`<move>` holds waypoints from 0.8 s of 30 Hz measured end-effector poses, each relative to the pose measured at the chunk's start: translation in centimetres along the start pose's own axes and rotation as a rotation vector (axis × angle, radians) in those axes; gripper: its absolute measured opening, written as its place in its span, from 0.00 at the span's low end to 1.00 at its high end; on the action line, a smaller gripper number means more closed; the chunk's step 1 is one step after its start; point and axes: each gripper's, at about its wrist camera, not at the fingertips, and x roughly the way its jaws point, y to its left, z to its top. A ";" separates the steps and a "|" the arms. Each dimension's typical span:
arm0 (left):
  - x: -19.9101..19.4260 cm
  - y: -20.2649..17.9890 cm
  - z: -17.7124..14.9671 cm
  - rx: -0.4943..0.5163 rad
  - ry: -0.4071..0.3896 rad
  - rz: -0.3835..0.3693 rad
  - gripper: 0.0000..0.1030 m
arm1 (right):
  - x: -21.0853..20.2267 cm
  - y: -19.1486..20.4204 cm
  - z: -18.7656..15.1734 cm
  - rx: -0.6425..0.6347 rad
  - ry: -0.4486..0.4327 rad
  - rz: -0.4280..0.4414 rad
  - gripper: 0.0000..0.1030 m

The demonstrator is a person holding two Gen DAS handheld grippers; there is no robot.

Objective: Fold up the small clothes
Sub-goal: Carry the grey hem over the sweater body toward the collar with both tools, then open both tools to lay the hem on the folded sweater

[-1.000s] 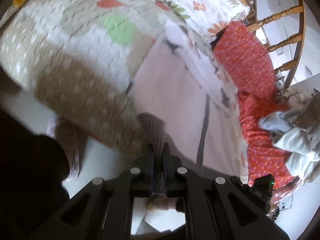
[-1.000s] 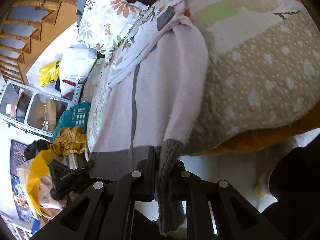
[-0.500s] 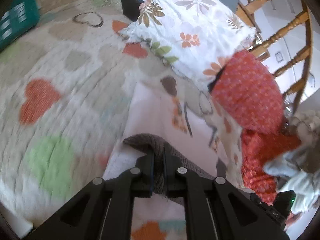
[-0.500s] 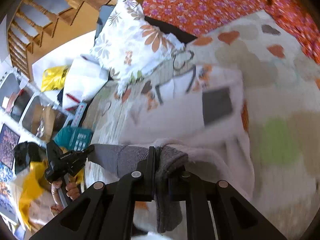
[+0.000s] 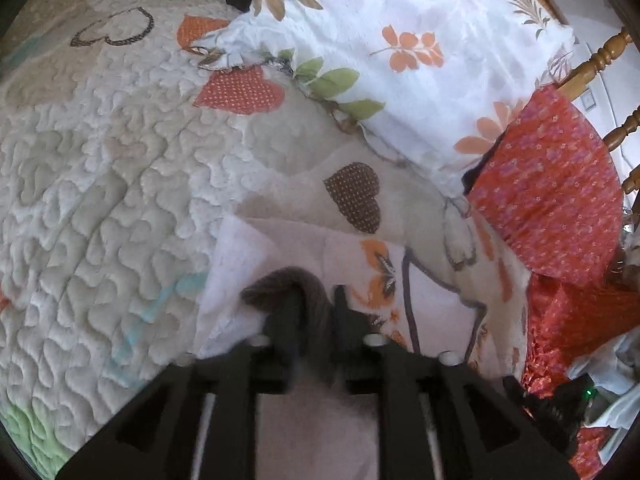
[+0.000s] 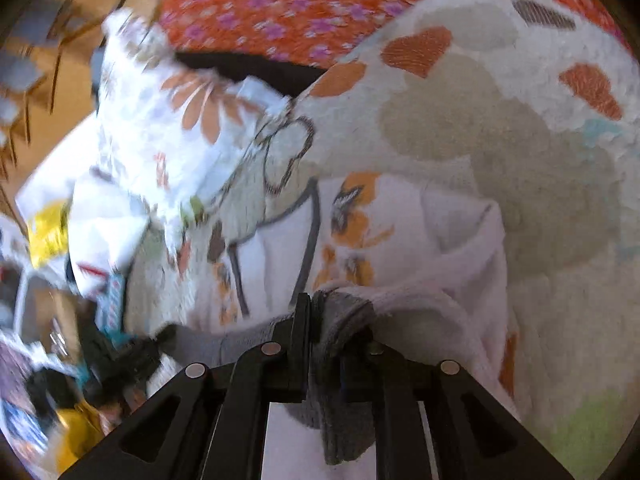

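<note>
Both grippers have carried the grey ribbed hem of the pale pink knit garment (image 5: 432,312) from beyond the near edge of the bed up over its own printed top half, so the fold that was hanging a second ago now lies doubled on the cream quilted bedspread with heart patches (image 5: 100,200); left gripper (image 5: 316,312) is clenched on a bunched grey hem corner (image 5: 288,284), right gripper (image 6: 326,312) is clenched on the other grey hem end (image 6: 344,364), which hangs back through its fingers. Judgement: the first lengthwise fold is nearly laid; release and smoothing remain. Garment sits toward the head of the bed, just short of the white pillow with orange flowers (image 5: 420,40) and the red floral cushion (image 5: 548,184). No brand, label or legible writing can be made out; the right view is motion-blurred
</note>
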 end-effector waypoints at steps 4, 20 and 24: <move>-1.8 0.3 0.0 -0.021 -0.061 -0.004 0.62 | -0.6 -1.9 2.3 0.061 -0.126 -0.009 0.57; -4.3 3.9 -2.7 0.090 0.027 0.193 0.65 | -1.5 1.1 -0.1 -0.106 -0.100 -0.109 0.59; -3.5 4.6 -4.7 0.210 0.140 0.268 0.65 | -0.8 1.5 -1.1 -0.131 -0.072 -0.142 0.59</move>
